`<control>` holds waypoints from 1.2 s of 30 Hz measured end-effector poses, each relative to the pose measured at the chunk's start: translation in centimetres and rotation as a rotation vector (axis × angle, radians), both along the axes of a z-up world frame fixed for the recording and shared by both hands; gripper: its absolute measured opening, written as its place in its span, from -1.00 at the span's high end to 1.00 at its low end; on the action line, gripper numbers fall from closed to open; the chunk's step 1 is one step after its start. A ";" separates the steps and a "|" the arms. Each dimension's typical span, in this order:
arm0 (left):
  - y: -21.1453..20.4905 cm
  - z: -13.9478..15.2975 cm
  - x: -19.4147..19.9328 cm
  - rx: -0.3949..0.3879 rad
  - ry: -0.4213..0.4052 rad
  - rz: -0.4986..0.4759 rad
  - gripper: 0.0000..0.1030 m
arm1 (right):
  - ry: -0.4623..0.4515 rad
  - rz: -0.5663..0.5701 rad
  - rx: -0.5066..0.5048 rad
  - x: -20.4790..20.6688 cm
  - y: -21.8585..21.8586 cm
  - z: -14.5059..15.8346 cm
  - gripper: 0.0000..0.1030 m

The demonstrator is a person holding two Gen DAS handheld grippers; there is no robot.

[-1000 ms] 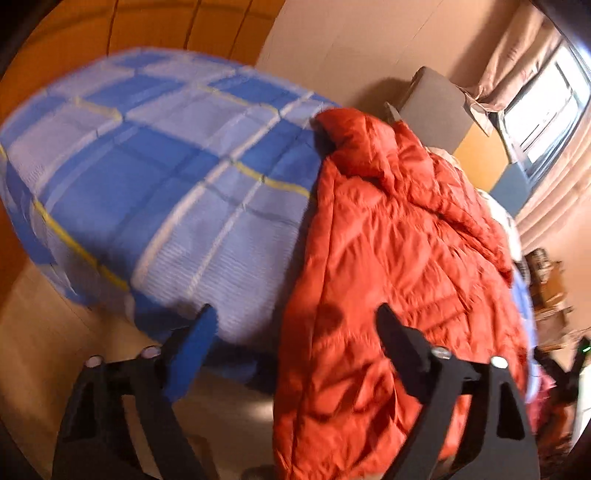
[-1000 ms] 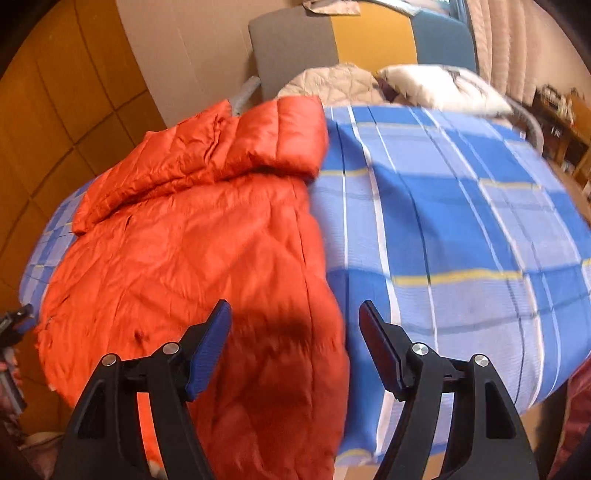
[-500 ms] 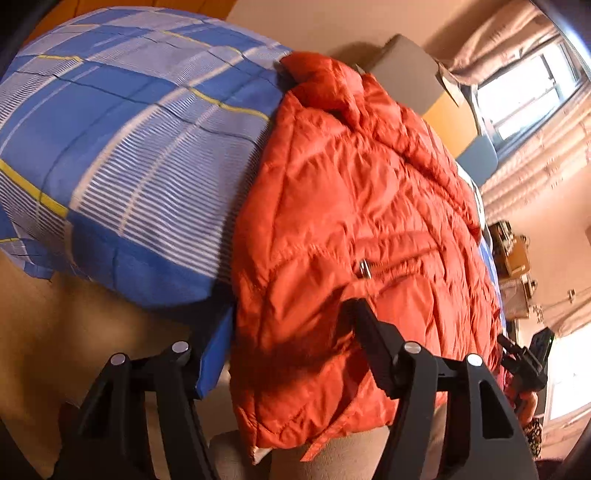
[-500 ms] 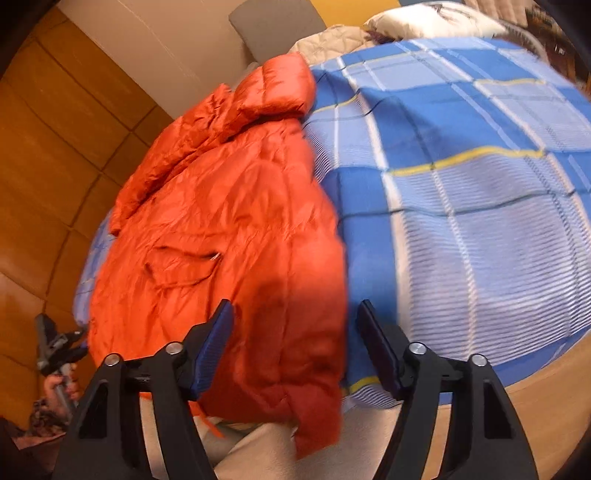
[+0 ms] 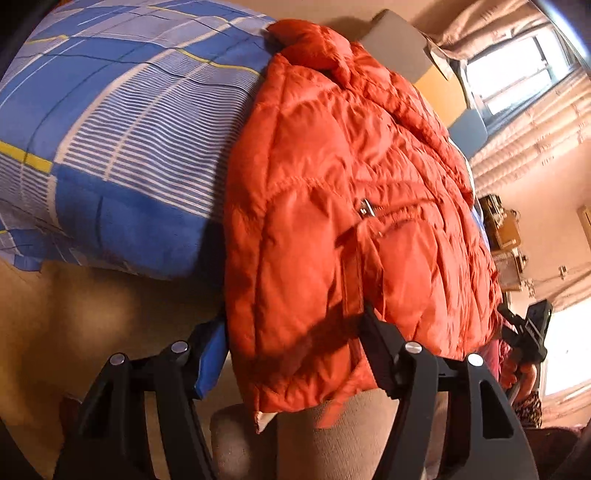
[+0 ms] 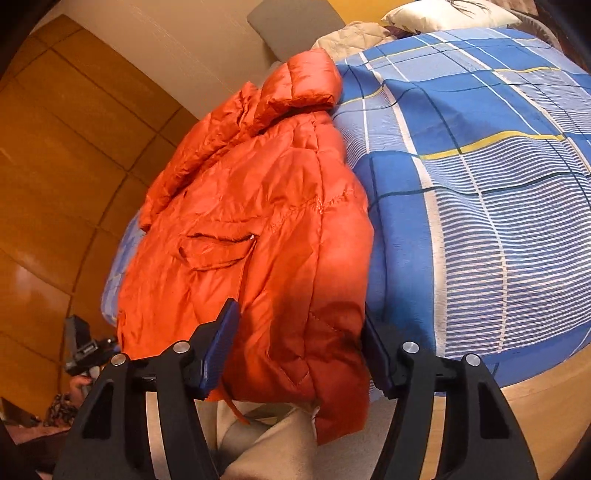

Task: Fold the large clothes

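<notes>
— What is seen around the garment, and is anything in the way?

— A blue checked bed cover (image 5: 122, 129) is spread under it; in the right wrist view the cover fills the 1 to 4 o'clock side. A grey headboard panel (image 6: 295, 26) is seen at 12 o'clock, with a beige quilted item (image 6: 354, 35) and a white pillow (image 6: 450, 14) just beside it at 1 o'clock. Wooden wall panels (image 6: 55, 166) are seen at 9 o'clock. In the left wrist view a window (image 5: 517, 74) and curtain (image 5: 535, 129) are seen at 2 o'clock. Beige trousers (image 5: 351, 435) are seen at 6 o'clock, directly below the hanging hem. Nothing is laid on top of the garment.

— How is the garment itself found?

— An orange puffer jacket (image 5: 351, 206) is laid along the bed's side, collar (image 6: 303, 88) at the far end towards 12 o'clock, hem draped over the near edge. The fabric is quilted, shiny and rumpled. A pocket flap (image 6: 214, 251) is seen at mid-body, and a metal zip pull (image 5: 365, 208) is visible.

— And the grippers?

— The jaws of the left gripper (image 5: 291, 321) have just been closing, with one hem corner between them. The same is noted for the right gripper (image 6: 299, 312) at the other corner. Both pairs are parted around the padding; no pinching is seen.
</notes>
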State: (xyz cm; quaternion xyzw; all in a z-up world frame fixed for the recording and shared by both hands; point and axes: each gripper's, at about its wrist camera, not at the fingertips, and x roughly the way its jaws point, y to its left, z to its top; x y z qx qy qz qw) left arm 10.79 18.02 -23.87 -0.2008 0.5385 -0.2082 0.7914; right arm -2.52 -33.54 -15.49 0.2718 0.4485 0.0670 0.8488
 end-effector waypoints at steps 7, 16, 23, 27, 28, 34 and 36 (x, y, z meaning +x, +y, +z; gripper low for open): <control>-0.6 -0.6 0.3 -0.027 0.011 -0.033 -0.44 | 0.032 0.036 -0.031 0.4 0.9 -0.6 -0.10; -1.2 2.0 -0.7 -0.089 0.013 -0.103 0.83 | 0.000 0.085 0.041 0.2 1.3 0.8 0.69; 0.4 5.9 -2.4 -0.198 -0.041 -0.095 0.88 | -0.101 0.082 0.196 -0.9 0.0 3.1 0.78; 1.0 7.6 -3.5 -0.248 -0.053 -0.102 0.89 | -0.150 0.078 0.267 -2.1 -1.0 4.8 0.79; 1.3 8.4 -4.2 -0.275 -0.064 -0.105 0.89 | -0.165 0.080 0.287 -2.8 -1.2 5.4 0.79; 3.3 12.1 -7.4 -0.367 -0.101 -0.111 0.89 | -0.237 0.095 0.389 -6.5 -1.9 7.7 0.79; 4.0 13.2 -8.8 -0.419 -0.095 -0.103 0.89 | -0.265 0.102 0.449 -7.8 -2.0 8.1 0.79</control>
